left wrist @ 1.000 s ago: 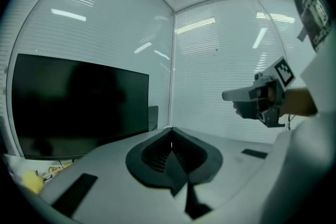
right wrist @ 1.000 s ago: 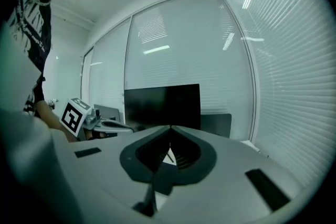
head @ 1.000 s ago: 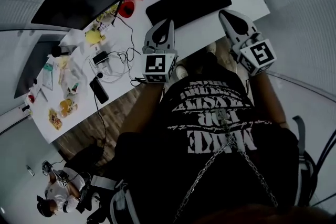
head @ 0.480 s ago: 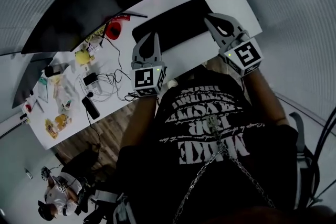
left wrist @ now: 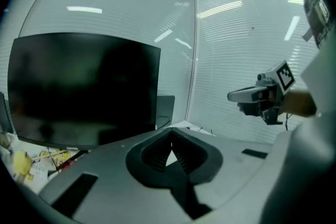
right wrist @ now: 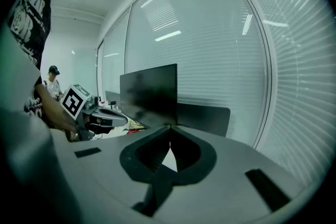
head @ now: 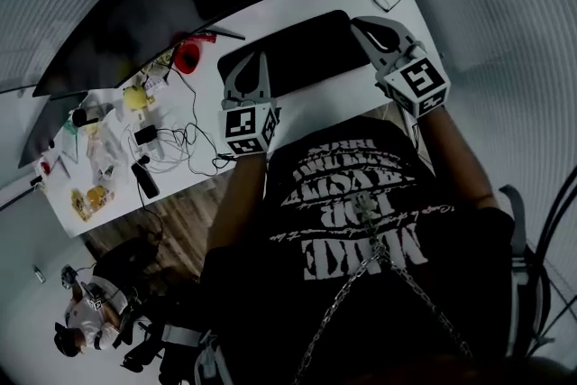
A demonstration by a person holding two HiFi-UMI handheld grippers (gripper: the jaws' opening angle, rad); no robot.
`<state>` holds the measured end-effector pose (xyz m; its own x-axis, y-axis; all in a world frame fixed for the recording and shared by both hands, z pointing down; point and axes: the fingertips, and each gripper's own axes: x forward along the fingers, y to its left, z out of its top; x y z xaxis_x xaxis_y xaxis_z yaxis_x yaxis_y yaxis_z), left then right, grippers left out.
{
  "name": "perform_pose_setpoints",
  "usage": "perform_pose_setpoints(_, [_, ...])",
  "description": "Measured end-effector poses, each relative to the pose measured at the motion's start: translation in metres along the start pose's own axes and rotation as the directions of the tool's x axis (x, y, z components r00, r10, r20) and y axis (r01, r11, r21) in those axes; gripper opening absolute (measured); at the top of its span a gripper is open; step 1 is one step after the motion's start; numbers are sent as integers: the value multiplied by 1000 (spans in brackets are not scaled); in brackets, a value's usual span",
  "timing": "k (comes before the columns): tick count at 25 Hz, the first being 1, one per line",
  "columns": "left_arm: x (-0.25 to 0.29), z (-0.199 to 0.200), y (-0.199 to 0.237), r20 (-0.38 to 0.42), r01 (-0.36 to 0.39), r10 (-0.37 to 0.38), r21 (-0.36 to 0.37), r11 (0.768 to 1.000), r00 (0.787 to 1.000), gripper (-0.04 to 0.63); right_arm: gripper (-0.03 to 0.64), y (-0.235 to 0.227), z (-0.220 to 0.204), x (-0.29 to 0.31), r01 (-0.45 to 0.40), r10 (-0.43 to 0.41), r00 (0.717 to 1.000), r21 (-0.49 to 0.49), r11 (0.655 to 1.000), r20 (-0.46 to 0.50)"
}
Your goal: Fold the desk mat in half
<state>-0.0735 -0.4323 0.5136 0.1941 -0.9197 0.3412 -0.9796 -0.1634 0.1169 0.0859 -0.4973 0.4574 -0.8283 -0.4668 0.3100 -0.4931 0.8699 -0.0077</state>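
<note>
- the desk mat (head: 297, 54) lies flat on the tabletop (head: 338, 95)
- left claw (head: 255, 60), jaws together and empty, by the desk mat's left end
- right claw (head: 362, 22), jaws together, empty, by its right end

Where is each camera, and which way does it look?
Head view: on the person's head, looking down at desk mat, left claw, right claw, forearms, shirt.
Left gripper view: on left claw, facing monitor; shut claw shows.
Right gripper view: on right claw, facing window blinds; shut claw shows.
Shared: both gripper views catch the monitor and the other claw.
</note>
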Motion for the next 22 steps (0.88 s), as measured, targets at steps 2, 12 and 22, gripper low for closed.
perform_pose_setpoints(2, [10, -13, -2, -52, -1, -1, -34, 999, 999, 8, 0, -13, -17, 4, -33, 34, 999, 32, 999, -34])
perform_pose_setpoints(12, [50, -112, -14, -288, -26, -45, -237, 971, 957, 8, 103, -40, -175, 24, -162, 307, 888, 390, 906, -343])
perform_pose_setpoints(22, [12, -122, -9, -334, -96, 10, -240, 966, 942, 8, 232, -34, -298, 16, -58, 512, 705, 679, 731, -491])
